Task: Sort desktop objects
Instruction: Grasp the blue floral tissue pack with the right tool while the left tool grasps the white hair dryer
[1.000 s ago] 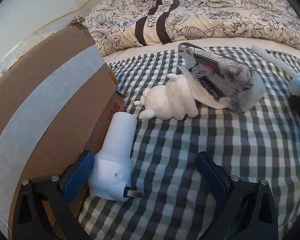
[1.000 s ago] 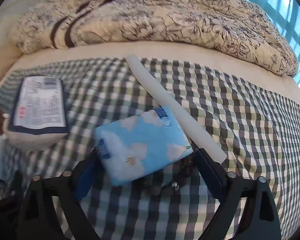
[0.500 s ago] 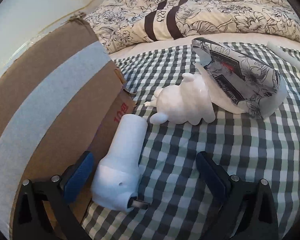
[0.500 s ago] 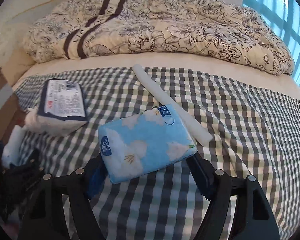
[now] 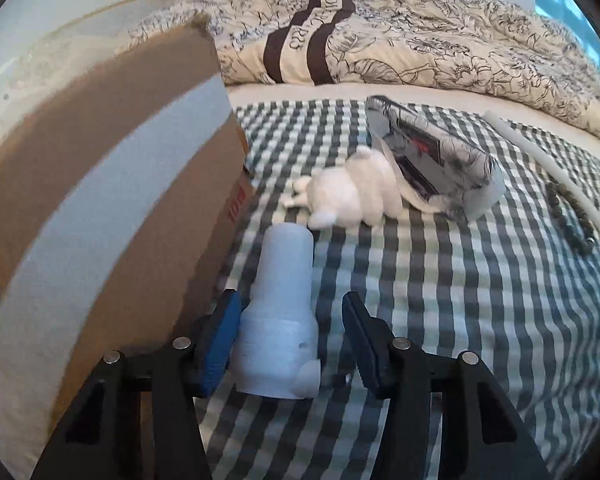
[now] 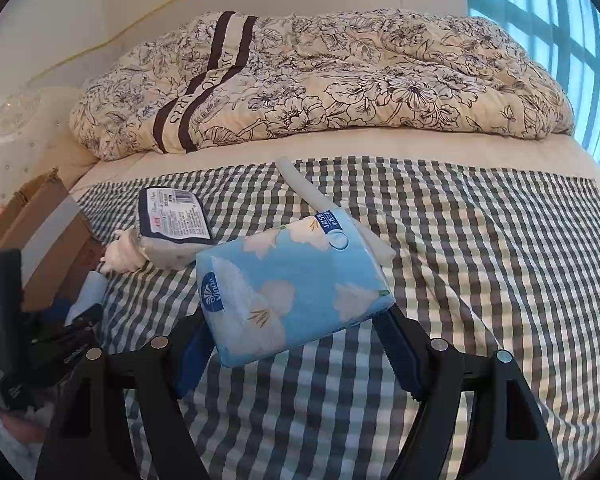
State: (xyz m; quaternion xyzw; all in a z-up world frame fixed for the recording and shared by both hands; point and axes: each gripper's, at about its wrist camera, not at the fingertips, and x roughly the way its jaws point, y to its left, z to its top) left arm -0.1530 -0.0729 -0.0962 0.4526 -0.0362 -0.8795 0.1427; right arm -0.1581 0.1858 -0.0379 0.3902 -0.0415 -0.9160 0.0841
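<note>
Your right hand-held gripper (image 6: 296, 344) is closed on a blue tissue pack (image 6: 294, 288), lifted clear of the checked cloth (image 6: 480, 240) on the bed; the pack shows white flowers, a round logo that reads "Vinda", and small print on a blue corner tab that you cannot read. Your left hand-held gripper (image 5: 288, 340) is partly open around the wide end of a white plastic part (image 5: 280, 320) lying on the cloth: the left pad (image 5: 220, 340) touches it, the right pad stands a little off. Just beside the part stands a taped cardboard box (image 5: 100, 200) with red print near its lower edge, too skewed to read. Beyond the part lies a white plush toy (image 5: 352, 196), touching a grey floral pack (image 5: 440, 160) whose white label carries a barcode and fine text too small to make out. A white tube (image 5: 540, 160) and dark beads (image 5: 572, 220) lie to the right. The quilt (image 6: 320, 80) behind carries dark stripes with lettering ending in "ARIS".
</note>
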